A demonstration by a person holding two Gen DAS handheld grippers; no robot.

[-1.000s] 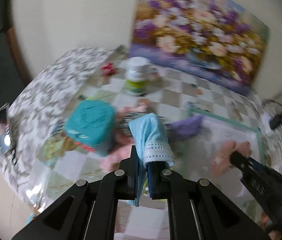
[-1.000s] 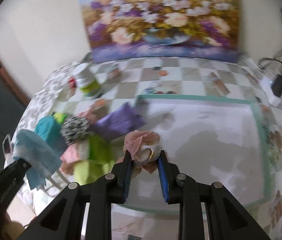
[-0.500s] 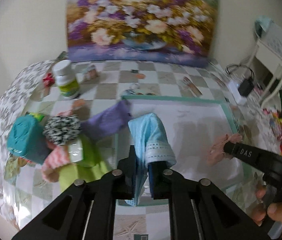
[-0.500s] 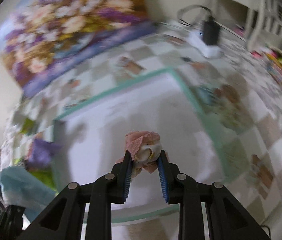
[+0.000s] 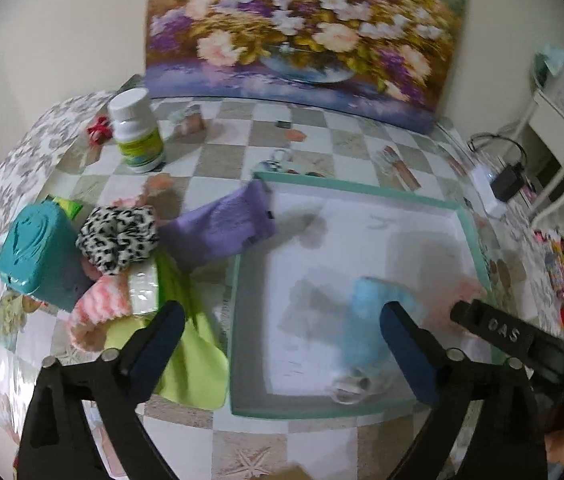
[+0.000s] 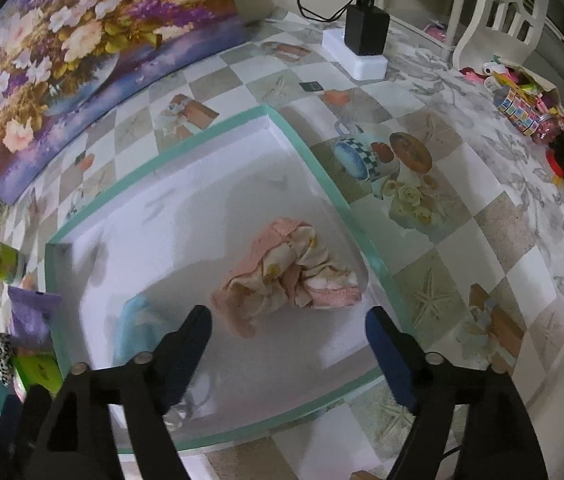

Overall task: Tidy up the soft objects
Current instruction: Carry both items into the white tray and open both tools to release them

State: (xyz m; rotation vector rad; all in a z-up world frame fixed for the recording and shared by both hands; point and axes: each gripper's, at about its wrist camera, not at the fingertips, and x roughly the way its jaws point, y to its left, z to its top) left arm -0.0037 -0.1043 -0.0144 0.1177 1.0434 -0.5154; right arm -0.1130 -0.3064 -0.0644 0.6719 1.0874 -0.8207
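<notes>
Both your grippers have just been opening, and each now stands wide with nothing between the pads. The left gripper (image 5: 279, 322) hangs over the near left part of the tray (image 5: 346, 192); the blue cloth (image 5: 374, 320) it dropped lies in the tray, blurred, just by its right finger. The right gripper (image 6: 288, 326) is over the tray's near right part, and the pink cloth (image 6: 282, 272) sits bunched on the tray floor just beyond its fingertips, near the right rim.

The remaining soft things are all outside the tray, off its left edge: the purple cloth (image 5: 221, 228) touching the tray's far left corner, its long axis running toward that corner, then the spotted scrunchie (image 5: 117, 236), the pink knit (image 5: 101, 304) and the green cloth (image 5: 189, 340). That pile lies to the left of your left gripper, so I judge the left hand is the nearer one for the next pick; the right would have to cross the whole tray.

The tray rests on a glossy checked tablecloth (image 6: 462, 240). A bottle (image 5: 135, 132) stands behind the pile, a flower painting (image 5: 302, 28) leans on the wall, and a charger (image 6: 364, 34) sits at the far right.
</notes>
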